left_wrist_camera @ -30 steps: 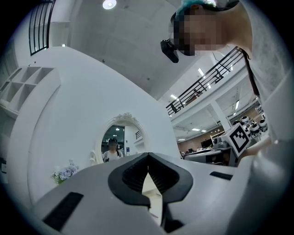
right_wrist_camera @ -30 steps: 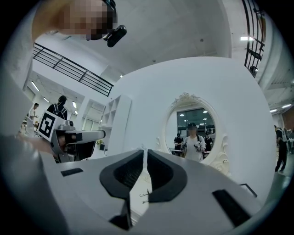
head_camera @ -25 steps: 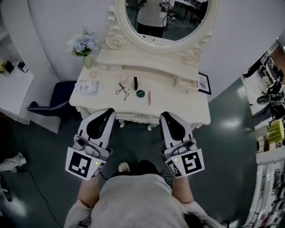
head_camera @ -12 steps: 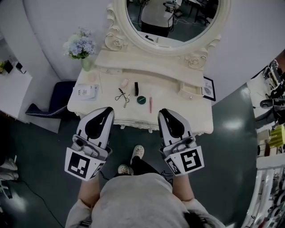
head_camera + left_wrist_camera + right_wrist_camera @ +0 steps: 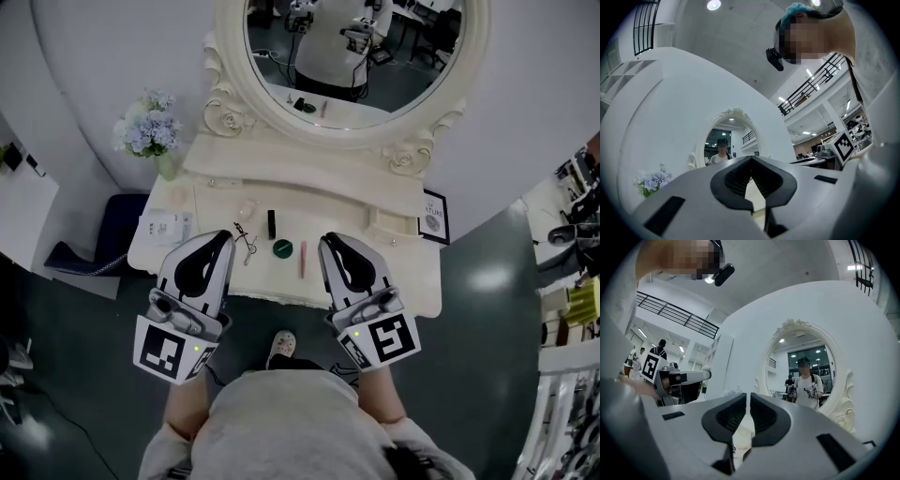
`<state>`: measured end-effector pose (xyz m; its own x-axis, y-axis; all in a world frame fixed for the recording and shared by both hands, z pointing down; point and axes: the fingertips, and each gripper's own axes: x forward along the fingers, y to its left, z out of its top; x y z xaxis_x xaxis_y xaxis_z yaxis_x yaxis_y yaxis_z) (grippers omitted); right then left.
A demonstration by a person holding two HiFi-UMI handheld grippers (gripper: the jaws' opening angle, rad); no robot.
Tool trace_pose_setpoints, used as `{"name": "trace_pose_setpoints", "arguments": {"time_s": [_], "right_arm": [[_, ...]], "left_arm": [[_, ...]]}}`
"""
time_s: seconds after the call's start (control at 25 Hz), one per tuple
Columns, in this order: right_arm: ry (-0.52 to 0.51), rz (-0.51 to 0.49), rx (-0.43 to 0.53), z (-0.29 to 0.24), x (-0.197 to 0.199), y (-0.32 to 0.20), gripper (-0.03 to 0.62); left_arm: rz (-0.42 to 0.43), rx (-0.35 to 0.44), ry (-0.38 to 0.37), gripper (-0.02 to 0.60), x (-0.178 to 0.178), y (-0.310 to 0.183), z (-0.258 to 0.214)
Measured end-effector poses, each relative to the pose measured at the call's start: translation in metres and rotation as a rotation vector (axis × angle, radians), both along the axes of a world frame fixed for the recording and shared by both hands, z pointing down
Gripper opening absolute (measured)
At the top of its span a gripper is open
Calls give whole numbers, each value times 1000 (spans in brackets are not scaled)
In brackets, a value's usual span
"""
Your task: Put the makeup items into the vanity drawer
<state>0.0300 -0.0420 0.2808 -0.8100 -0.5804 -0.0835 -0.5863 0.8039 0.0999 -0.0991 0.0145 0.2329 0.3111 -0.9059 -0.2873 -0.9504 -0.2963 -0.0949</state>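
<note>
Soft, even overhead light filled the head view. The white vanity top [image 5: 356, 216] read bright, almost washed out, against the dark floor [image 5: 506, 356], where a pale glare patch lay at the right. Shadows were faint, and straight lines bowed toward the edges. Both gripper views sat inside a black round vignette with strong wide-angle curving. A ceiling lamp [image 5: 713, 4] flared in the left one. The left gripper [image 5: 751, 159] and right gripper [image 5: 748, 397], near the lens, looked soft.
</note>
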Motion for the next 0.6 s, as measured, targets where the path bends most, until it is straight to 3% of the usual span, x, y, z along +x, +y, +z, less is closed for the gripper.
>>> {"name": "trace_pose_setpoints", "arguments": {"time_s": [0.6], "right_arm": [[-10, -68, -19, 10, 5, -52, 38]], "left_arm": [[-33, -6, -25, 14, 19, -49, 6]]}}
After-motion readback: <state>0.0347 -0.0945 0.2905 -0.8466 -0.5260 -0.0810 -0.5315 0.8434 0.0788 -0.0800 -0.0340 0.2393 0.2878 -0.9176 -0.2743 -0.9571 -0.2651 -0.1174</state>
